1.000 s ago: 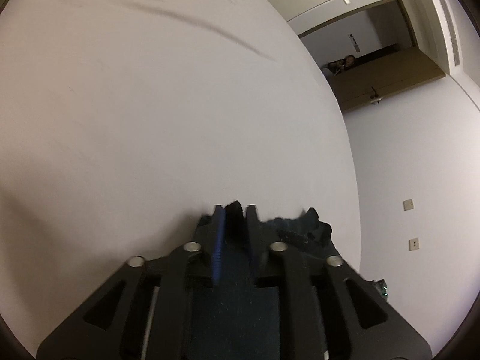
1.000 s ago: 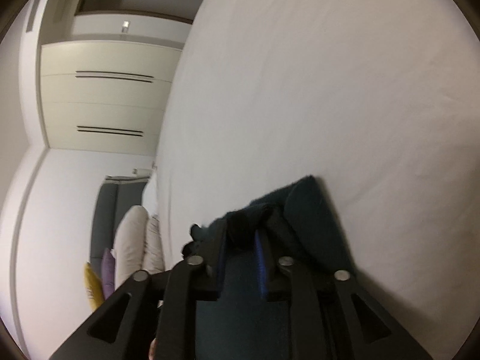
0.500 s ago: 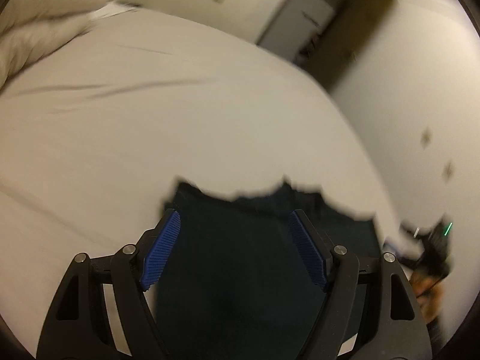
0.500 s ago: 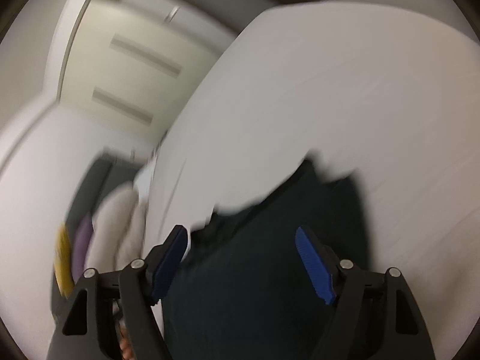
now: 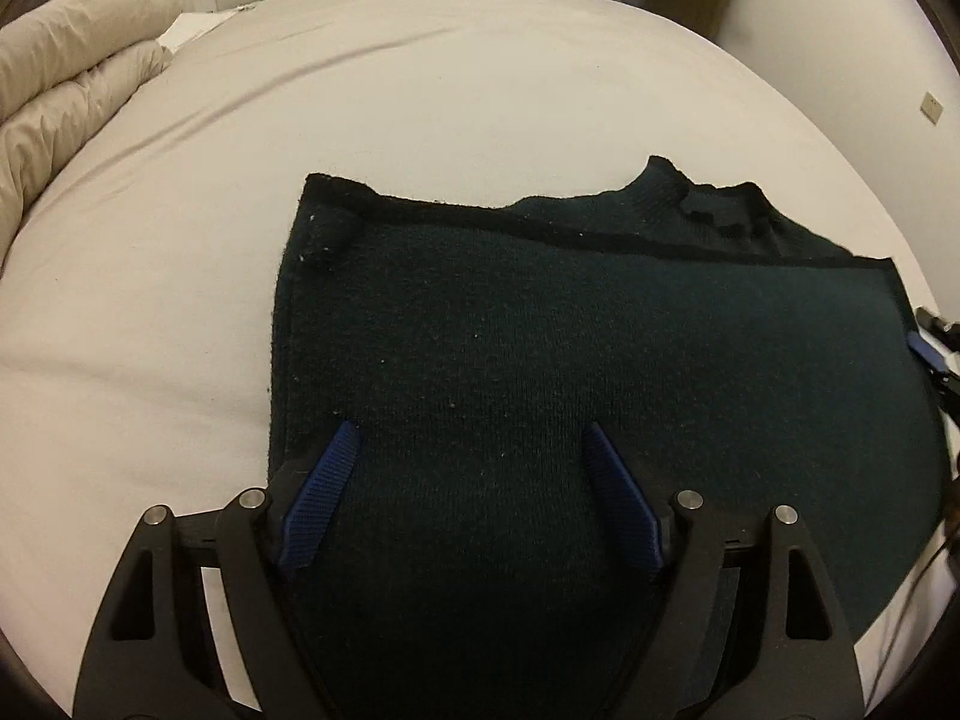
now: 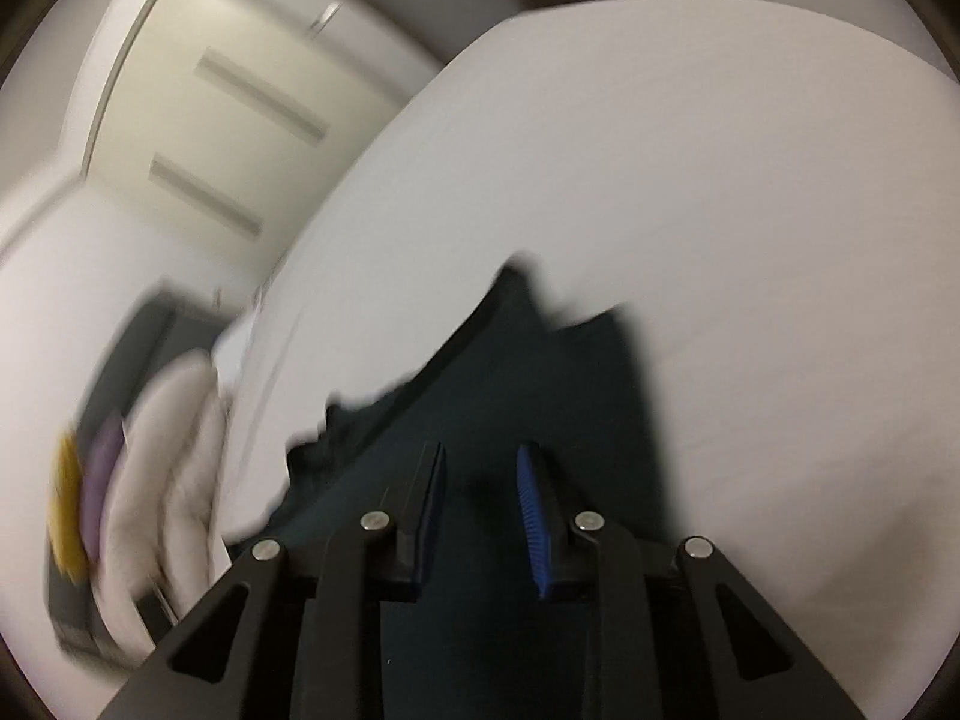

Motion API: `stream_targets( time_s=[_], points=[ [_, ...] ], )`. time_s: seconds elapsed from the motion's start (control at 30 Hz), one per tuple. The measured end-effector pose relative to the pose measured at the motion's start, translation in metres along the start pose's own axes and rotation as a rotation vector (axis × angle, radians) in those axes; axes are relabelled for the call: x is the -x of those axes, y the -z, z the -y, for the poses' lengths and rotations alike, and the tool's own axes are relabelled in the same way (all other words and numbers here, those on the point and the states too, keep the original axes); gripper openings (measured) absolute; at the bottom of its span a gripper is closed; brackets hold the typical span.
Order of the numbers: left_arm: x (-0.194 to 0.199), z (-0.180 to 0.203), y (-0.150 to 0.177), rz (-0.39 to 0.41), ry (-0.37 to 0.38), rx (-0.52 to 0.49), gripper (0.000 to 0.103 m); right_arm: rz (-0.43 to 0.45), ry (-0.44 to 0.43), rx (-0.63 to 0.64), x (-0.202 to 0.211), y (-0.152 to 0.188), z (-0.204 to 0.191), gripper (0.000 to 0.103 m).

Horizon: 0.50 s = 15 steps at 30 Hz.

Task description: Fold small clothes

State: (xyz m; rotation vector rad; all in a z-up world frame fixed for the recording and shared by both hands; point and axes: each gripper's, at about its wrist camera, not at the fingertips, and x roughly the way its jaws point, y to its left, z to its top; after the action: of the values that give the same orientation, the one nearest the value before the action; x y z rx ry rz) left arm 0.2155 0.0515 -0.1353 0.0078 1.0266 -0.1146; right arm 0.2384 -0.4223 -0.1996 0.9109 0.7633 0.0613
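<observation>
White bedsheet (image 5: 480, 90): dark green knitted garment (image 5: 600, 360) now lies folded, released. Left gripper (image 5: 471, 492) has opened wide, empty; right gripper (image 6: 480, 510) closing again, gripping nothing.

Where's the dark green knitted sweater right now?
The dark green knitted sweater lies folded on the white bed, ahead of the left gripper, right of the beige duvet.

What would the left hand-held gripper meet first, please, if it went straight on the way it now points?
Most likely the dark knitted garment spread on the bed: the left hand-held gripper points down at it, with nothing between. How far above it the fingertips stand is unclear.
</observation>
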Motion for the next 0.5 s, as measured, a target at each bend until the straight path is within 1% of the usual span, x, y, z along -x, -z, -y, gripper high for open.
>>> stream_targets(
  time_s=[0.03,0.07,0.13,0.17,0.23,0.27,0.3,0.33,0.37,0.4,0.43,0.5],
  points=[
    [-0.003,0.001,-0.001,0.004,-0.004,-0.005,0.079,0.03,0.021,-0.023,0.009,0.0,0.003,0.035],
    [-0.004,0.002,0.0,0.006,-0.005,-0.005,0.08,0.039,0.012,-0.019,0.015,0.001,0.001,0.037],
    [0.0,0.002,0.006,0.007,-0.008,-0.004,0.08,0.027,-0.044,0.017,0.021,0.009,-0.015,0.037],
    [0.0,0.003,0.006,0.007,-0.011,-0.006,0.08,0.009,-0.094,0.048,0.022,0.015,-0.028,0.037],
    [-0.007,0.01,0.004,0.008,-0.016,-0.009,0.08,-0.047,-0.196,0.136,0.02,0.036,-0.059,0.039],
    [-0.008,0.009,0.002,0.009,-0.016,-0.009,0.081,-0.078,-0.231,0.174,0.016,0.046,-0.07,0.043],
    [-0.008,0.009,0.002,0.01,-0.017,-0.01,0.081,-0.124,-0.261,0.219,0.009,0.061,-0.085,0.044],
    [-0.01,0.01,0.001,0.012,-0.019,-0.011,0.081,-0.166,-0.279,0.253,0.003,0.074,-0.095,0.045],
    [-0.011,0.011,0.001,0.014,-0.021,-0.014,0.081,-0.229,-0.304,0.295,-0.006,0.094,-0.107,0.045],
    [-0.015,0.014,0.0,0.015,-0.024,-0.017,0.081,-0.266,-0.32,0.321,-0.01,0.107,-0.114,0.045],
    [-0.017,0.016,-0.001,0.017,-0.026,-0.019,0.081,-0.308,-0.334,0.353,-0.017,0.124,-0.119,0.047],
    [-0.017,0.015,-0.001,0.02,-0.029,-0.022,0.081,-0.37,-0.321,0.39,-0.028,0.148,-0.114,0.049]
  ],
)
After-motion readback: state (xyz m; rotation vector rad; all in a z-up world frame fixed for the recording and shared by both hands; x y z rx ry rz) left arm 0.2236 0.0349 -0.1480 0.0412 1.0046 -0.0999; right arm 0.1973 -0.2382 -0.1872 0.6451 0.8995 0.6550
